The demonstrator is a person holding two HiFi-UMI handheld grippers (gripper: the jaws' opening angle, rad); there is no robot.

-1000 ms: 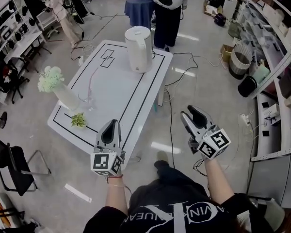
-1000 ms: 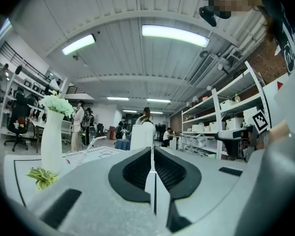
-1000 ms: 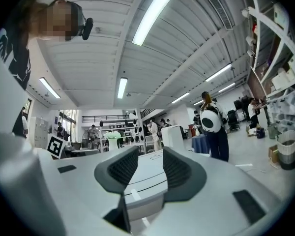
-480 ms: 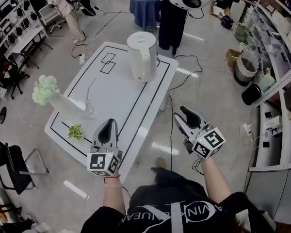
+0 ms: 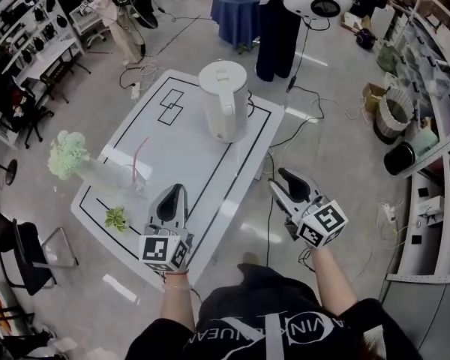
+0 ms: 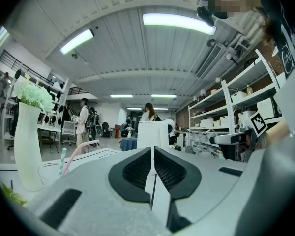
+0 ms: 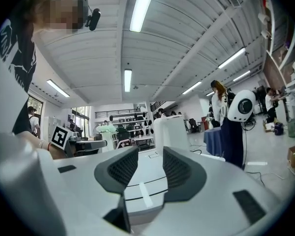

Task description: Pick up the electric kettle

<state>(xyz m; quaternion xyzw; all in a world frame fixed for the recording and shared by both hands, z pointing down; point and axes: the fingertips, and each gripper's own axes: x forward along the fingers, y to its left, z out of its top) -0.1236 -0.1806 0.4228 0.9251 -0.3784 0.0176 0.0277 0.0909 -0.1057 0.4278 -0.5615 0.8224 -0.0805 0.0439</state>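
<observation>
The white electric kettle [image 5: 223, 100] stands upright near the far end of the white table [image 5: 172, 148], its handle facing me. My left gripper [image 5: 175, 191] hangs over the table's near edge, jaws together with nothing in them, and the kettle [image 6: 152, 134] shows far ahead of it. My right gripper [image 5: 285, 178] is off the table's right side above the floor, open and empty. It points level toward the kettle [image 7: 170, 131], still well short of it.
On the table's left stand a vase of pale flowers [image 5: 69, 158], a glass with a pink straw [image 5: 133, 175] and a small green plant [image 5: 117, 217]. Cables [image 5: 268, 193] run along the floor to the right. A dark chair [image 5: 22, 255] stands at left; shelves [image 5: 435, 88] line the right.
Both grippers have moved forward toward the table and the kettle. The kettle sits lower and closer in the head view. Neither gripper's jaws have changed.
</observation>
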